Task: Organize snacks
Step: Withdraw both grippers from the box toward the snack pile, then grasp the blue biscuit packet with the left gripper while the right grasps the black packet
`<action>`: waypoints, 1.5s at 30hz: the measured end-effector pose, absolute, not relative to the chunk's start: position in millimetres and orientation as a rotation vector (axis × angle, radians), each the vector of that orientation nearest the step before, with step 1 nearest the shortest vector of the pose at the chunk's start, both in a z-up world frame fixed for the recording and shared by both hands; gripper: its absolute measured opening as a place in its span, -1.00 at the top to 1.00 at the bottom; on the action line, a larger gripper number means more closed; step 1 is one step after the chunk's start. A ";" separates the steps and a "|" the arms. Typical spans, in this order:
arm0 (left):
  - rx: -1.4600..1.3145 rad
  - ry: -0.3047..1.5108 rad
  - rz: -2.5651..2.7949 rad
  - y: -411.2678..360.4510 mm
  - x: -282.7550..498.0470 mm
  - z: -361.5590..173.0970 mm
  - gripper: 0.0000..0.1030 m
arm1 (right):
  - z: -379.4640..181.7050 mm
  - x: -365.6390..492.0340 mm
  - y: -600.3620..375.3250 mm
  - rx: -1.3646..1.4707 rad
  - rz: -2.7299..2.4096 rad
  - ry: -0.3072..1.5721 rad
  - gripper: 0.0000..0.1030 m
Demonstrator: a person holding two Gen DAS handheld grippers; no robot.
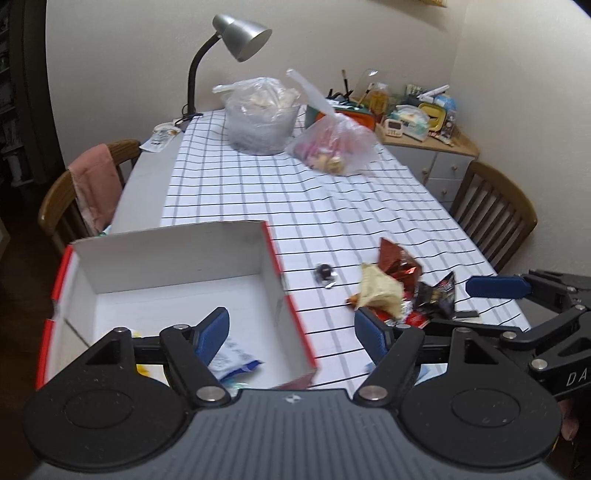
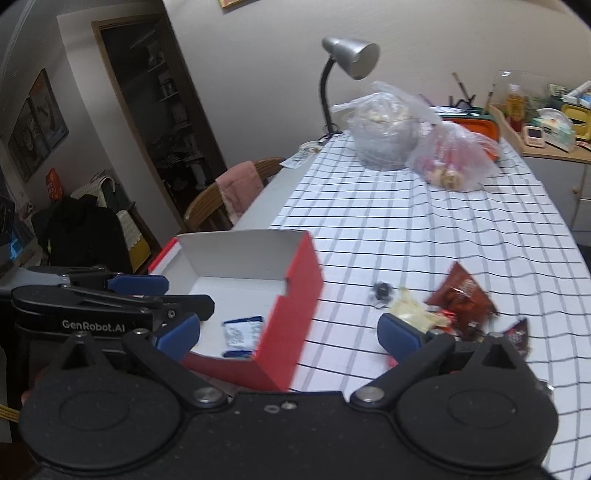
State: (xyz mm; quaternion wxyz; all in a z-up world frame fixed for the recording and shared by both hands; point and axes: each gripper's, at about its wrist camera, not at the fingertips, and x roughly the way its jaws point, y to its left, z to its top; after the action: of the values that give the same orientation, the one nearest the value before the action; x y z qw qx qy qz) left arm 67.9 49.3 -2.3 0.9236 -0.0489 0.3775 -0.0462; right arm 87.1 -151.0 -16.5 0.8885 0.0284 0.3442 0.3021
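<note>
A red box (image 1: 273, 266) with a white inside stands at the table's near left corner. In it lie a blue-and-white packet (image 1: 236, 358) and something yellow, mostly hidden. My left gripper (image 1: 293, 328) hovers open over the box's right wall, with nothing gripped. Right of the box lie a small dark wrapped candy (image 1: 325, 273), a cream packet (image 1: 380, 291), a red-brown packet (image 1: 399, 264) and a black packet (image 1: 439, 295). My right gripper (image 2: 290, 332) is wide open above the red box's (image 2: 291, 306) near corner, the cream packet (image 2: 413, 314) beside its right finger. It holds nothing.
A checked cloth (image 1: 332, 206) covers the table. At its far end stand a grey desk lamp (image 1: 236, 33) and two filled plastic bags (image 1: 258, 110). Wooden chairs flank the table, left (image 1: 59, 199) with a pink cloth and right (image 1: 495, 214). A cluttered sideboard (image 1: 432, 147) is behind.
</note>
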 end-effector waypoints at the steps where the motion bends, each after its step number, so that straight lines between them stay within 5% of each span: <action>1: -0.109 0.772 -0.098 43.3 67.4 -4.2 -0.58 | -17.9 85.6 -159.0 0.055 0.619 0.714 -1.00; 30: 0.145 0.966 -0.414 -113.0 104.0 -90.1 -0.59 | -89.8 143.5 -296.1 -0.188 0.660 0.841 -0.93; 45: 0.330 1.109 -0.491 -128.1 144.6 -139.7 -0.58 | -123.3 191.6 -253.1 -0.351 0.758 0.865 -0.58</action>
State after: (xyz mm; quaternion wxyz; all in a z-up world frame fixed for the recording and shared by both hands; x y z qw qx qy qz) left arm 144.6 -128.1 -139.7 0.8088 0.1543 0.5188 -0.2298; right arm 191.6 -253.1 -123.3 0.8247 -0.1651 0.4069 0.3564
